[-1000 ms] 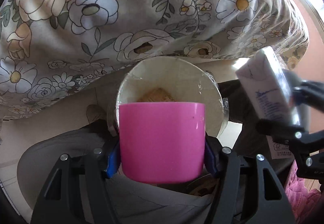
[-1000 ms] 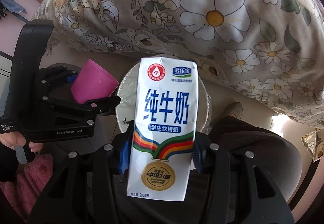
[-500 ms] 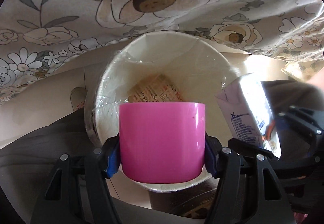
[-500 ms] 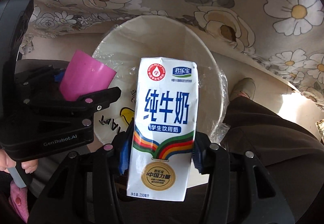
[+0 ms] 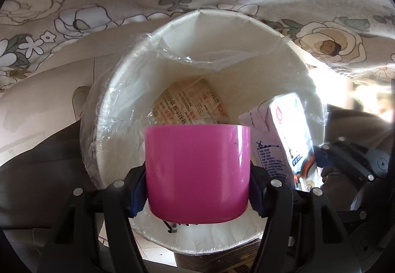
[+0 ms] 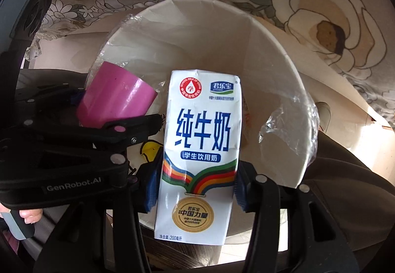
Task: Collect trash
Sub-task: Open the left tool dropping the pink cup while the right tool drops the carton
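Both tools have dropped toward the round white plastic-lined bin [image 5: 303, 70], which now fills each view. The left tool [image 5: 197, 189] is clamped on a glossy pink plastic cup [image 5: 197, 172], held just inside the rim beneath it. The right tool [image 6: 195, 189] is clamped on a white cardboard milk carton with blue lettering [image 6: 200, 149], beside the cup over the same opening. A printed wrapper [image 5: 190, 105] lies at the bottom. The drop-off step appears underway; next, likely, both tools part to release.
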The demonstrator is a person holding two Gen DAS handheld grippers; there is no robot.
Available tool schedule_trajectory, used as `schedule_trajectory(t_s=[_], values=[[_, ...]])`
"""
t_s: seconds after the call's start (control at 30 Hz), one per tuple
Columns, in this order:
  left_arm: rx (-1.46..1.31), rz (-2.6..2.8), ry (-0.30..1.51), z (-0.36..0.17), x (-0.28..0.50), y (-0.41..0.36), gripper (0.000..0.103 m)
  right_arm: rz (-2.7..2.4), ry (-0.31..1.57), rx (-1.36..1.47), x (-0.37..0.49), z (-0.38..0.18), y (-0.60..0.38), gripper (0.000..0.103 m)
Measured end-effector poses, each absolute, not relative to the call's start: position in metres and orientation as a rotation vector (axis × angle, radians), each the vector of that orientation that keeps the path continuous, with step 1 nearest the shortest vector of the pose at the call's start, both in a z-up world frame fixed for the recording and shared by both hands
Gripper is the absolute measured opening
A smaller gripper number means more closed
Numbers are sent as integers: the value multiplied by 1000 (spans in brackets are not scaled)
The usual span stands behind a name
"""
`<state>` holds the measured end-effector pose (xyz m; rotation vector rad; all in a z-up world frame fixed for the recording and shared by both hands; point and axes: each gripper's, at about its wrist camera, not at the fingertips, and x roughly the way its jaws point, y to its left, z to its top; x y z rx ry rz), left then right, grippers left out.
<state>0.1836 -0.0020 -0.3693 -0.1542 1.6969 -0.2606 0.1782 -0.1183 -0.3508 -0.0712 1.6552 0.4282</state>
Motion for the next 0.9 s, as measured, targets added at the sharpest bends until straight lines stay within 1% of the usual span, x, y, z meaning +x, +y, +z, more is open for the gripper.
schedule_trajectory(t_s=[0.33, 0.4, 0.43, 0.9], values=[[-132, -268, 1740, -381, 185, -8, 68, 416, 1699, -109, 174, -365, -115, 52], [-142, -267, 1746, -388, 183, -16, 72, 412, 1698, -126, 174, -366, -111, 63], [-146, -268, 1745, -388, 183, -16, 74, 414, 1692, -128, 174, -364, -111, 63], [-151, -263, 1733, -384, 178, -2, 75, 417, 1665, -128, 178, -361, -108, 63]])
